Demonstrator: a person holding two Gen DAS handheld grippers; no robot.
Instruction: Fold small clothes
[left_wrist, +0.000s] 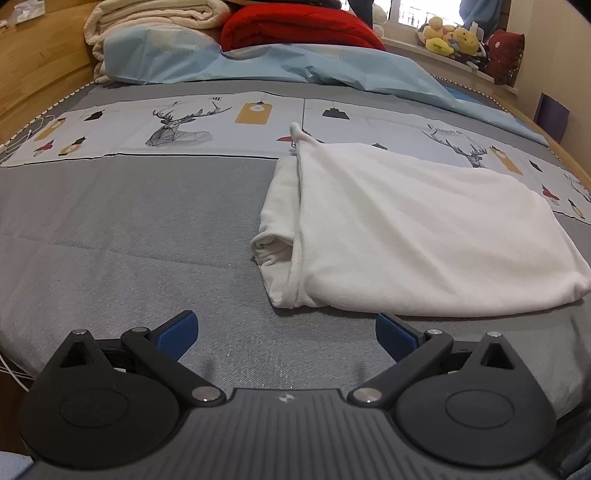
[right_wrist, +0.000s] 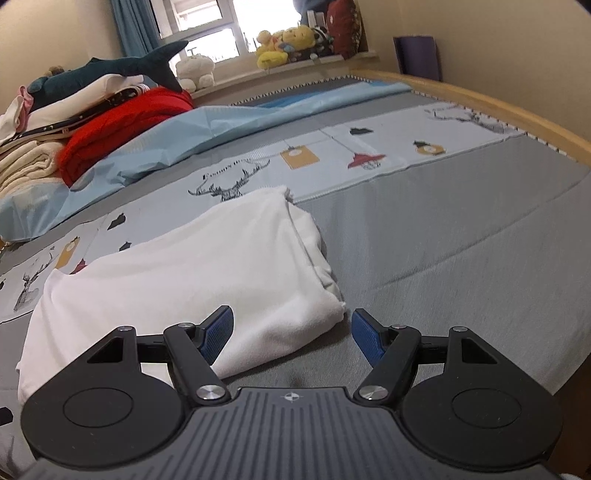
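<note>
White folded garment (left_wrist: 417, 229) lies on the grey bedsheet (left_wrist: 129, 240), its type unclear and layers tucked under. Left gripper (left_wrist: 287, 334) and right gripper (right_wrist: 292, 332) stand spread, pinching nothing.

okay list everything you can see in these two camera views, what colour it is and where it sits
white garment: one, white, partly folded, on the grey bedspread
blue sheet: one, pale blue, crumpled at the far side of the bed
red blanket: one, red, piled behind the sheet
cream blankets: one stack, cream, beside the red one
shark plush: one, dark teal, on the pile
plush toys: several, mostly yellow, on the windowsill
left gripper: one, black, blue pads, open
right gripper: one, open, near the garment's corner
</note>
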